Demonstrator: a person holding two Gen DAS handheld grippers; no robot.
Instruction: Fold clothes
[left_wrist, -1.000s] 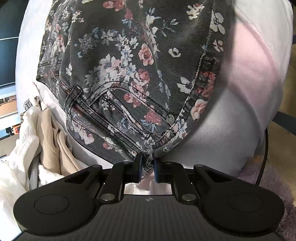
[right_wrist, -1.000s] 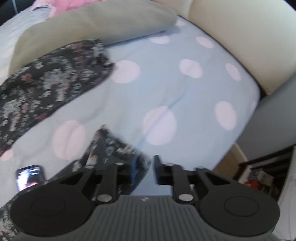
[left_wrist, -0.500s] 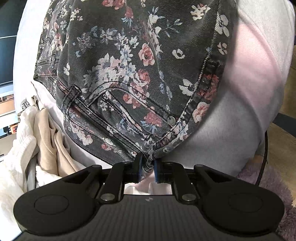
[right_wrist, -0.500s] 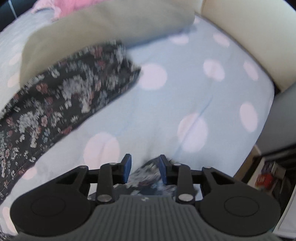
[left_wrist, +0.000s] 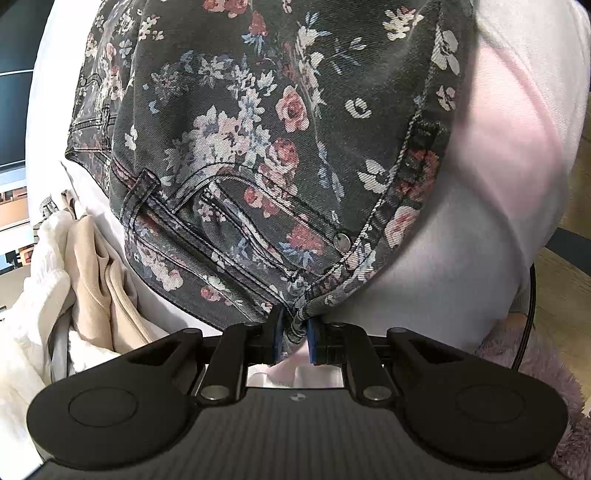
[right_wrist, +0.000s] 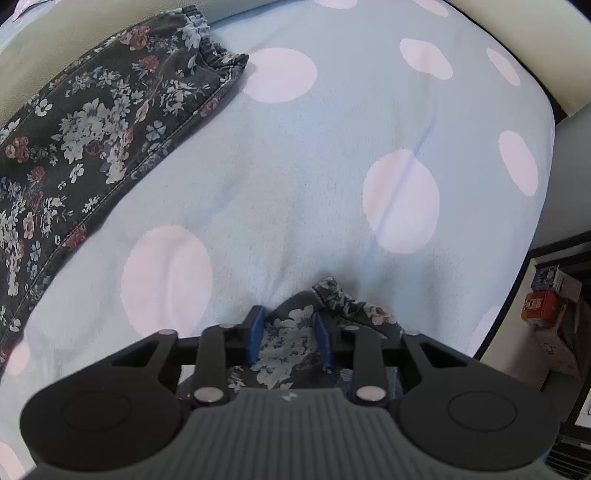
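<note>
While the floral trousers (right_wrist: 92, 122) stretch diagonally across the dotted blanket (right_wrist: 295, 184), the left gripper (left_wrist: 293, 328) clamps their waistband corner and the steeply lowered right gripper (right_wrist: 290, 332), jaws just closing, brackets a cuff.

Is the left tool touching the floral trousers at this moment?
Touching. The left wrist view shows the left tool with its blue pads closed on the waistband corner of the floral trousers, the denim edge bunched and pinched between them, with no gap visible.

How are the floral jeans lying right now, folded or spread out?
Spread out, not folded: the floral jeans have one leg flat along the polka-dot blanket and the other cuff lying apart.
</note>
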